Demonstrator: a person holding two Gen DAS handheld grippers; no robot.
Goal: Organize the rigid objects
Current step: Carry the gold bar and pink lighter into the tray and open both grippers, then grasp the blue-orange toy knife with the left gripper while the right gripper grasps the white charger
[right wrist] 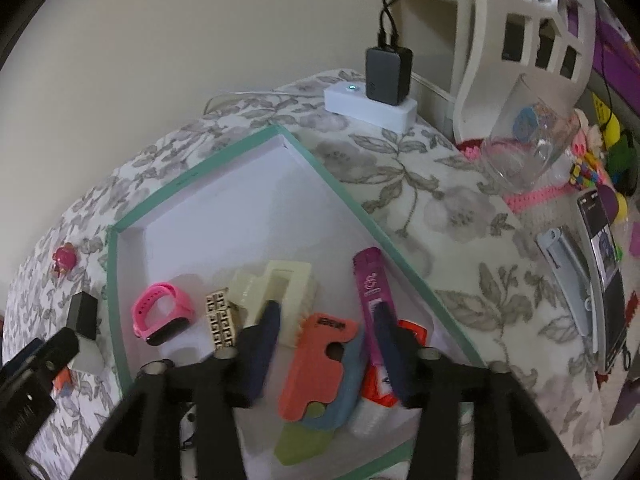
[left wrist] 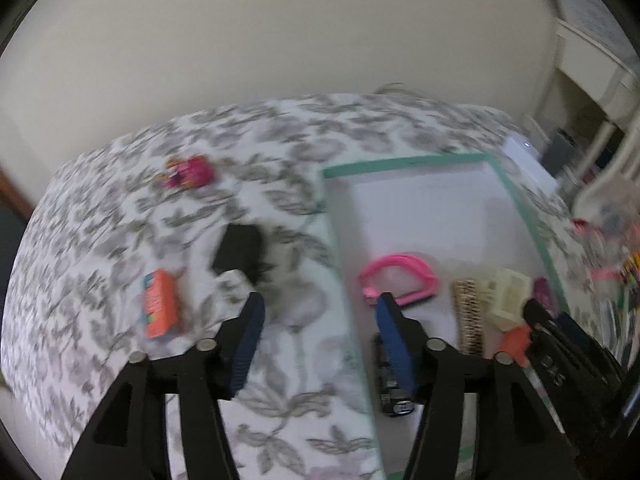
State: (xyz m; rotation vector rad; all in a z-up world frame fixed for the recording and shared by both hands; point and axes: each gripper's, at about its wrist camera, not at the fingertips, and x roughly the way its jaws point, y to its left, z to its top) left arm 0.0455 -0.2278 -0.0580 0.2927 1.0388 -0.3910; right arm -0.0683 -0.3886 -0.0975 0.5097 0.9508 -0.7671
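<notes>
A white tray with a teal rim (left wrist: 404,160) (right wrist: 192,178) lies on the flowered cloth. In it are a pink watch (left wrist: 400,258) (right wrist: 142,316), a patterned clip (left wrist: 470,320) (right wrist: 220,320), a cream hair claw (left wrist: 508,296) (right wrist: 276,292), a purple tube (right wrist: 370,276) and an orange tool (right wrist: 316,356). My left gripper (left wrist: 320,300) is open and straddles the tray's left rim with nothing between its fingers. My right gripper (right wrist: 327,308) is open above the tray's near end; the orange tool lies between its fingers, untouched.
On the cloth left of the tray lie an orange box (left wrist: 160,304), a black box (left wrist: 238,248) and a pink toy (left wrist: 188,172). Right of the tray are a tipped glass (right wrist: 528,140), a phone (right wrist: 604,268), a charger block (right wrist: 388,76) and a white basket (right wrist: 520,20).
</notes>
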